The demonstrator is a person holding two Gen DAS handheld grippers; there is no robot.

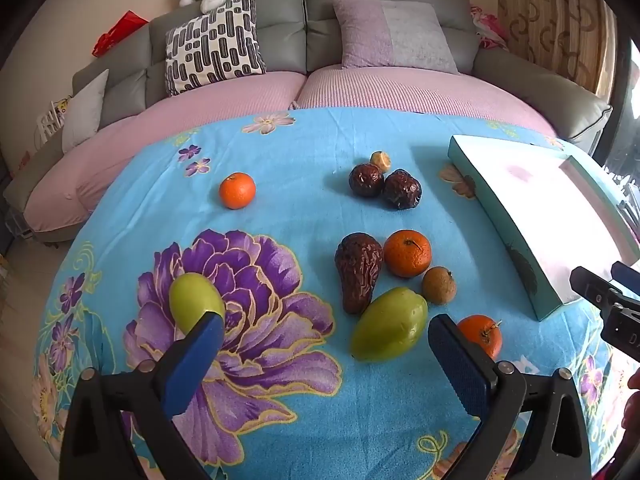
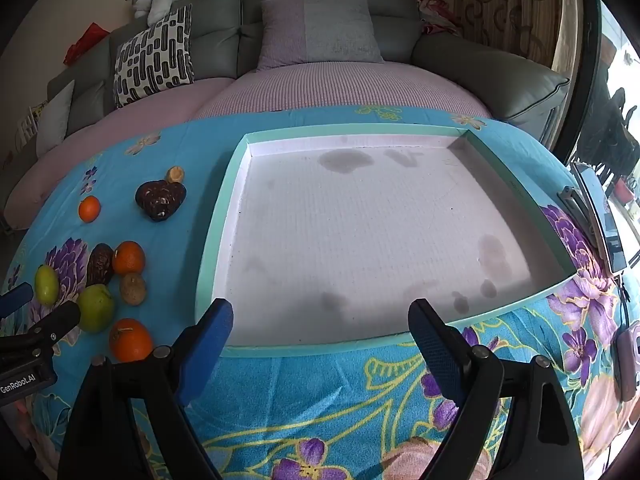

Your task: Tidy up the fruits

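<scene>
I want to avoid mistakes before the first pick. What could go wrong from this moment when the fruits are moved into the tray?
1. The green fruit lies touching the long wrinkled brown fruit, with an orange close by; closing the open left gripper there may push its neighbours.
2. The round fruits may roll on the soft flowered cloth if bumped.
3. The tray has a raised rim; a fruit carried low may strike it.

The left claw (image 1: 324, 340) is spread wide, its blue-padded fingers (image 1: 200, 344) well apart and holding nothing. The right claw (image 2: 320, 328) is likewise spread wide and empty, its blue fingers (image 2: 432, 340) apart. The two claws sit side by side, both pointing forward.
</scene>
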